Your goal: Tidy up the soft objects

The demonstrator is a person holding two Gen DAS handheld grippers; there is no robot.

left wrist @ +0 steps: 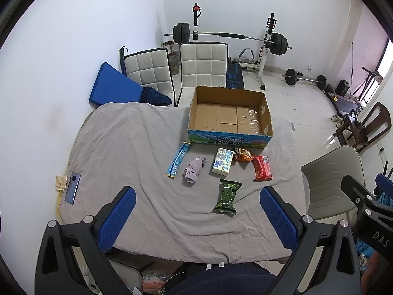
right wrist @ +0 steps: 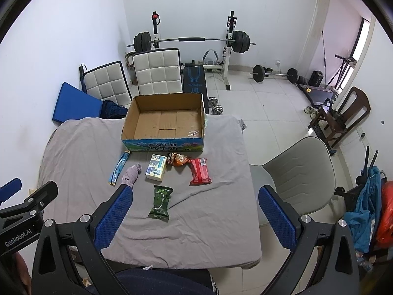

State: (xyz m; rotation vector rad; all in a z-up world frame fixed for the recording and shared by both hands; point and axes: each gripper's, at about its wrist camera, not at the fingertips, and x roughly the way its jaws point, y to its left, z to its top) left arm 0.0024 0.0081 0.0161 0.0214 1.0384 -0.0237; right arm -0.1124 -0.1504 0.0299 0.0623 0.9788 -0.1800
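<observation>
Well above the near table edge, both tools held high and idle. Left gripper (left wrist: 196, 211) at bottom centre of its view, blue pads (left wrist: 118, 217) spread wide, released, nothing between them. Right gripper (right wrist: 194, 211) likewise at bottom centre of its own view, fingers (right wrist: 277, 217) parted and empty.

Mid-frame on the grey sheet (left wrist: 118, 142) covering the table, soft items scattered in a loose cluster: green wipes pack (left wrist: 226, 196) nearest the camera, red pack (left wrist: 262, 168) to its upper right, white-and-blue tissue pack (left wrist: 222, 163) at centre, orange snack bag (left wrist: 242, 154) between tissue pack and red pack, touching or nearly so. Crumpled lilac cloth (left wrist: 194, 170), possibly a sock, left of the tissue pack, with a long blue sachet (left wrist: 178, 159) lying just beside it, farther left.

Directly above the cluster, open cardboard milk carton box (left wrist: 229, 115), blue printed front, interior bare. Blue phone (left wrist: 72, 187) at the sheet's left edge, well apart from the cluster. Grey plastic chair (right wrist: 298, 169) at right of frame, two white padded chairs (right wrist: 157, 73) behind the box, barbell rack (right wrist: 191, 39) against the far wall.
</observation>
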